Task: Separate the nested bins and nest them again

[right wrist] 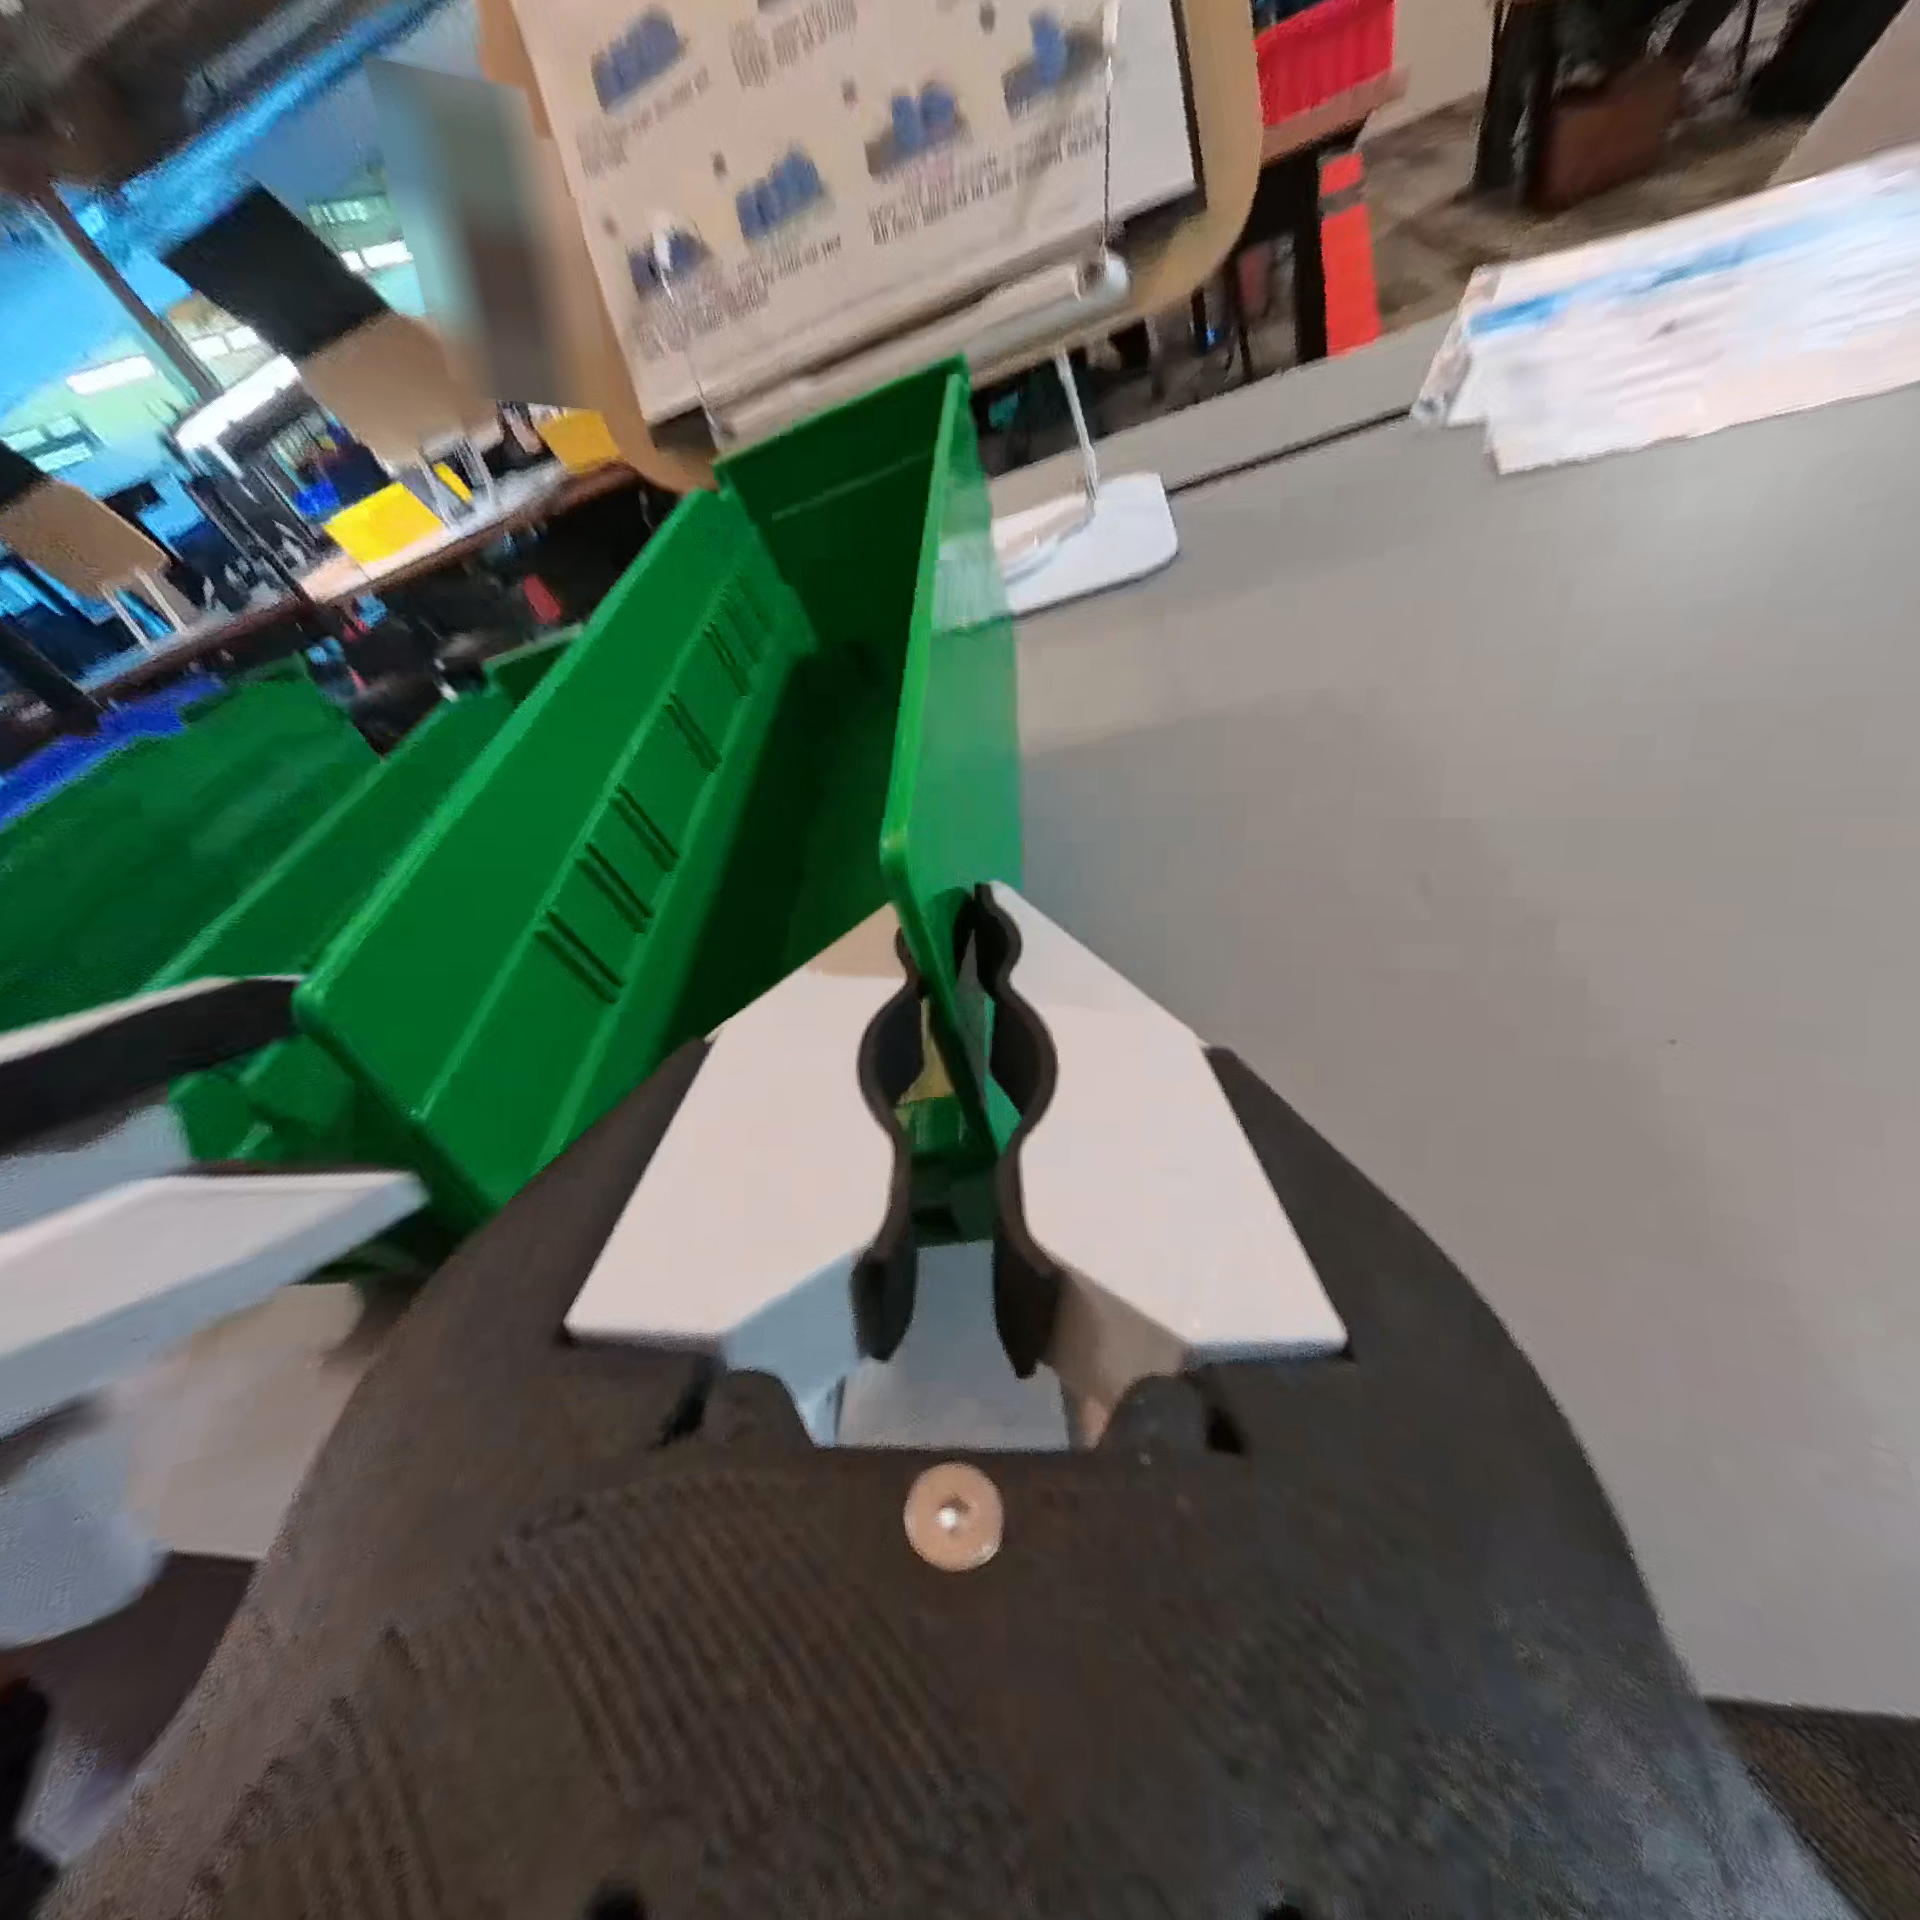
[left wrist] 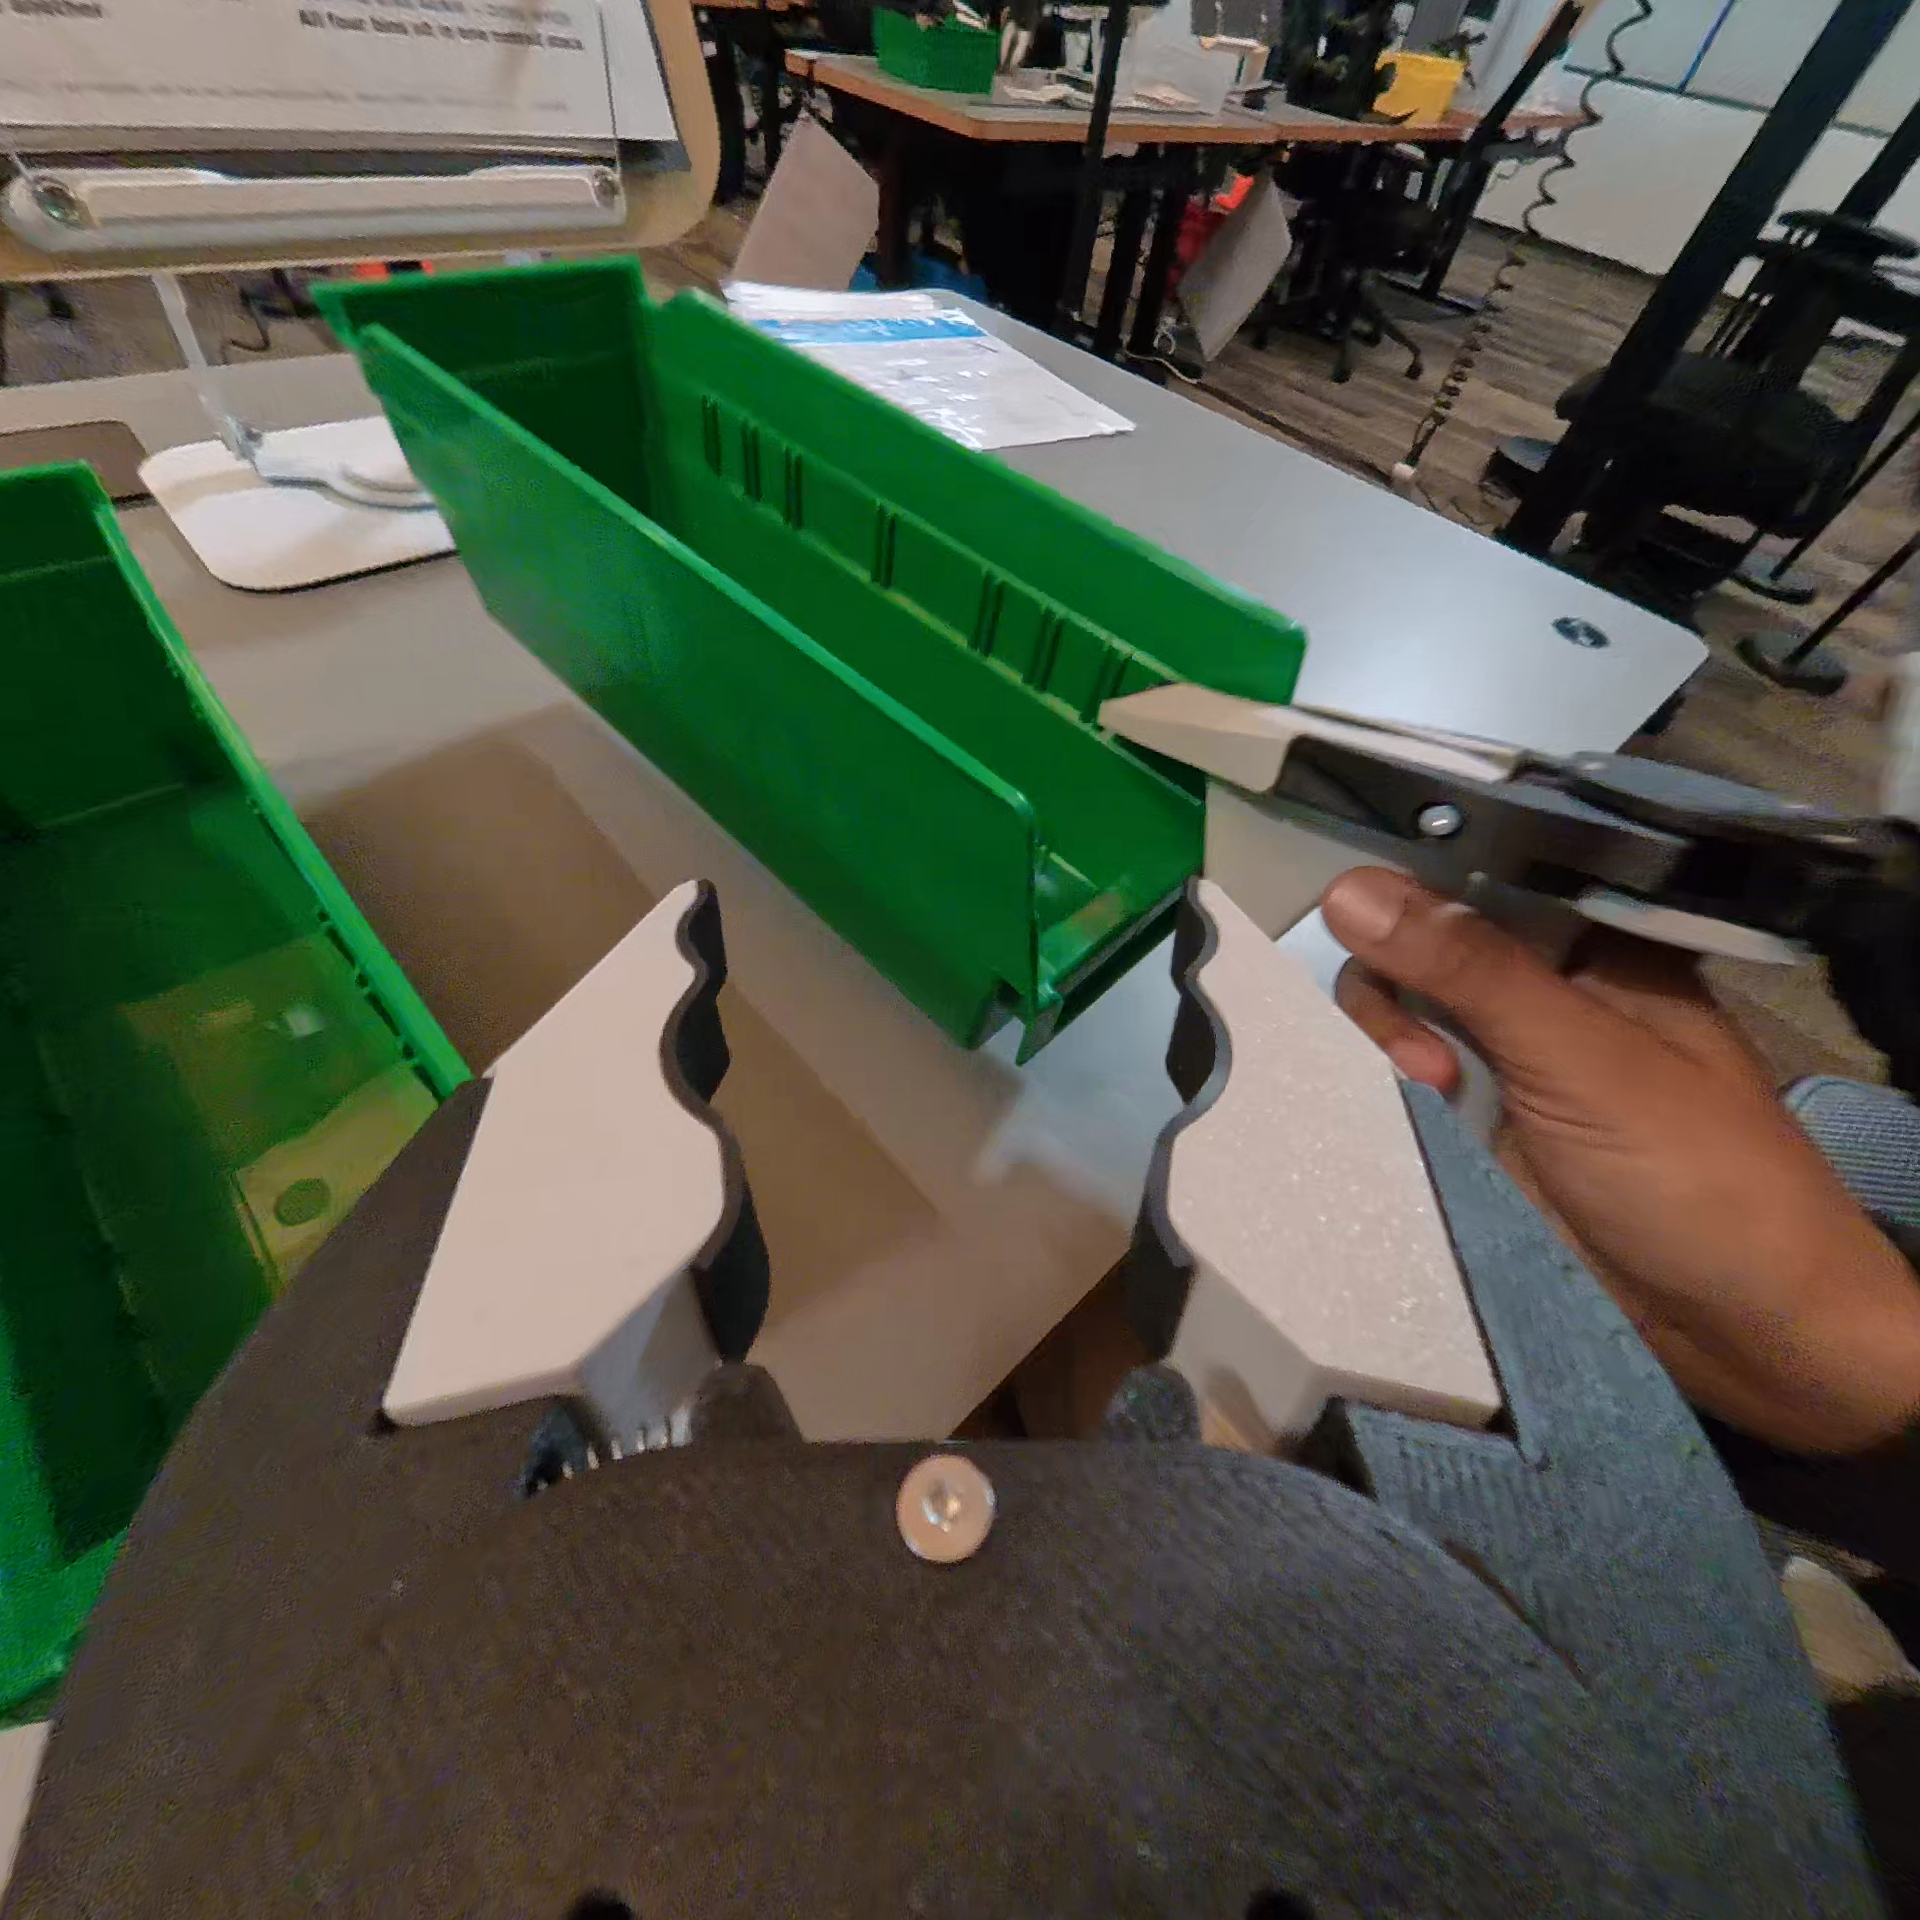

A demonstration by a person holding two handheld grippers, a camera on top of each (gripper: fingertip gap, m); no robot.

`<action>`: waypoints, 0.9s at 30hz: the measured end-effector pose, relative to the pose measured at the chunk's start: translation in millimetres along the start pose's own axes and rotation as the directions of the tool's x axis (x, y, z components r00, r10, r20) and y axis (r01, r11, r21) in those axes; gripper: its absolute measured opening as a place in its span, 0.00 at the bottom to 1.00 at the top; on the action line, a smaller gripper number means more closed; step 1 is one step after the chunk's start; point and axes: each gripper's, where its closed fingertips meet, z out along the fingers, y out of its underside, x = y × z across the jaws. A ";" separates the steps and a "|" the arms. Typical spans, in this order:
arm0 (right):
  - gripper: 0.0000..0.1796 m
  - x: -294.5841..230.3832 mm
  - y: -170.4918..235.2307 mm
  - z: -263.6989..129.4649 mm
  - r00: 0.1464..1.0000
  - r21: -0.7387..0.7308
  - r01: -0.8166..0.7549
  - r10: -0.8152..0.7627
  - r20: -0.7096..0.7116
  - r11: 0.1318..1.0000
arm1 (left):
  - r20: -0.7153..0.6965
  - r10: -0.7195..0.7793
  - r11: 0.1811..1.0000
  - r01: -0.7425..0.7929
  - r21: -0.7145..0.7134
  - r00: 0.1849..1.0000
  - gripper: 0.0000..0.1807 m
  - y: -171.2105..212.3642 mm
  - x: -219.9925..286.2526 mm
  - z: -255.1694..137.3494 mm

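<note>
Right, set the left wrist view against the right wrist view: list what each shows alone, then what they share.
Only the left wrist view shows the left gripper from behind, open and empty over the grey table, a second green bin at the left edge, and the person's hand holding the right gripper.

Only the right wrist view shows the right gripper's pads clamped on the narrow green bin's side wall.

Both show that bin, the table, the papers and the white stand base.
</note>
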 end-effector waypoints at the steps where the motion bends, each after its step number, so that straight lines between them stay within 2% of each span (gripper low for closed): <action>1: 0.03 -5.2 -5.9 -7.0 1.000 0.027 0.000 0.000 0.004 1.000 | 0.016 0.019 1.000 -0.019 0.006 1.000 0.45 0.8 1.7 1.1; 3: 0.03 -17.2 -14.5 -20.3 1.000 0.073 0.013 -0.015 0.021 0.997 | 0.041 0.048 0.997 -0.050 0.056 0.998 0.40 -3.9 4.6 0.0; 6: 0.02 -40.1 -22.9 -35.1 0.997 0.142 0.046 -0.054 0.056 0.989 | 0.039 0.056 0.984 -0.062 0.165 0.998 0.27 -19.5 9.6 -9.1; 8: 0.03 -52.0 -28.5 -39.3 0.986 0.189 0.150 -0.161 0.047 0.970 | 0.098 0.071 0.976 -0.090 0.201 0.993 0.21 -26.3 0.5 -15.5; 10: 0.05 -64.9 -35.4 -44.9 0.955 0.250 0.280 -0.296 0.028 0.927 | 0.129 0.092 0.978 -0.115 0.177 0.987 0.16 -25.4 -10.3 -15.4; 12: 0.07 -81.1 -41.7 -53.2 0.912 0.312 0.388 -0.410 0.006 0.867 | 0.114 0.030 0.982 -0.050 0.182 0.993 0.12 -23.4 -17.6 -15.9; 15: 0.11 -104.9 -40.7 -64.8 0.832 0.377 0.525 -0.554 -0.036 0.763 | 0.060 -0.141 0.964 0.123 0.236 0.988 0.03 -26.1 -31.2 -20.0; 18: 0.14 -125.7 -35.5 -71.8 0.756 0.415 0.612 -0.652 -0.058 0.673 | 0.017 -0.184 0.936 0.170 0.310 0.983 0.01 -36.9 -42.8 -31.5; 23: 0.18 -142.0 -16.9 -71.3 0.738 0.420 0.576 -0.667 0.102 0.702 | 0.028 -0.193 0.908 0.168 0.385 0.981 0.01 -56.5 -60.8 -50.1; 27: 0.18 -151.3 -15.5 -80.4 0.719 0.470 0.567 -0.685 0.121 0.677 | 0.114 -0.155 0.895 0.091 0.436 0.981 0.01 -75.1 -84.3 -70.0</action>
